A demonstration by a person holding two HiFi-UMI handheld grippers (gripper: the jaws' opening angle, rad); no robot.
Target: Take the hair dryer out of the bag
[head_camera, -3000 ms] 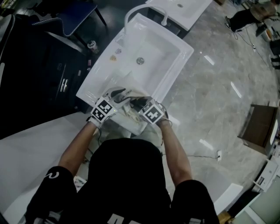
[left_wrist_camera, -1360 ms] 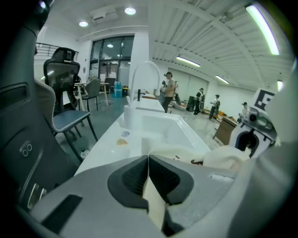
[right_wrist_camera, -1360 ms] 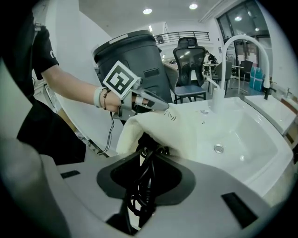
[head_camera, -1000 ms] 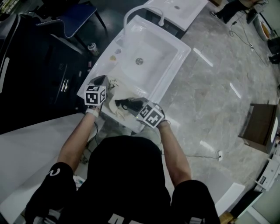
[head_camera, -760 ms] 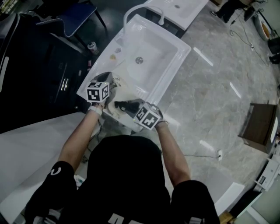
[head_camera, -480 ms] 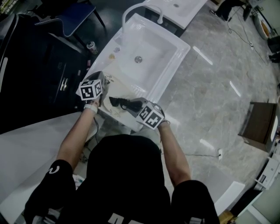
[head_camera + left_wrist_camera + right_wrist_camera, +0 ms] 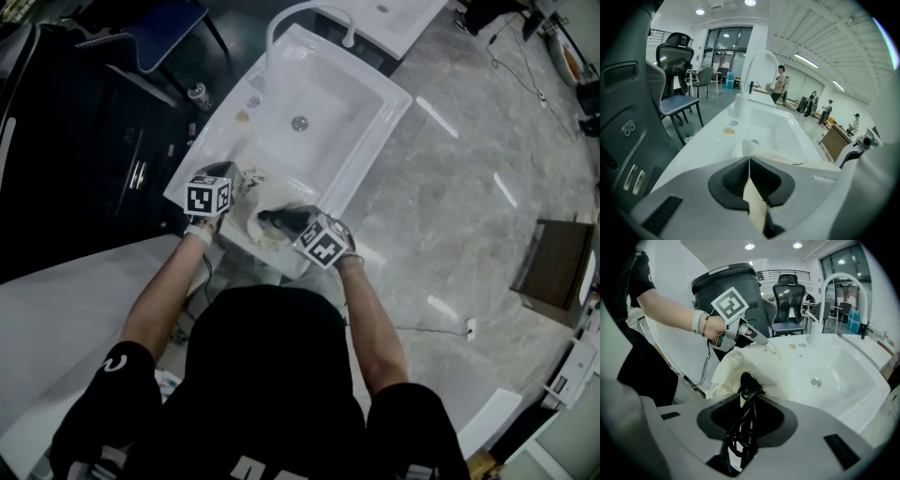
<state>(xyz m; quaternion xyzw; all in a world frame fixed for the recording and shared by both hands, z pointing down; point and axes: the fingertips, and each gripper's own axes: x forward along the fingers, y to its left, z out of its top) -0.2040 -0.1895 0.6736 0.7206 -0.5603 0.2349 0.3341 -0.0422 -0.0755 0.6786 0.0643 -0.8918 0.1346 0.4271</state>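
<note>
A black hair dryer (image 7: 279, 219) lies at the mouth of a cream cloth bag (image 7: 249, 217) on the near rim of a white sink (image 7: 373, 82). My right gripper (image 7: 292, 223) is shut on the dryer's dark end and its coiled cord (image 7: 744, 414), with the bag (image 7: 726, 371) bunched just beyond. To the left, my left gripper (image 7: 234, 181) is shut on a fold of the bag's cloth (image 7: 754, 206), holding the bag's edge up. In the right gripper view the left gripper (image 7: 761, 341) pinches the bag's far corner.
The sink's basin and curved faucet (image 7: 292, 17) lie beyond the bag. A black cabinet (image 7: 84, 159) and an office chair (image 7: 155, 42) stand to the left. A second sink (image 7: 394, 19) is behind, and a brown box (image 7: 558, 272) sits on the floor at right.
Since three seconds ago the two grippers have drawn apart and the dryer has come into sight out of the bag. In the last half second both grippers sank slightly.
</note>
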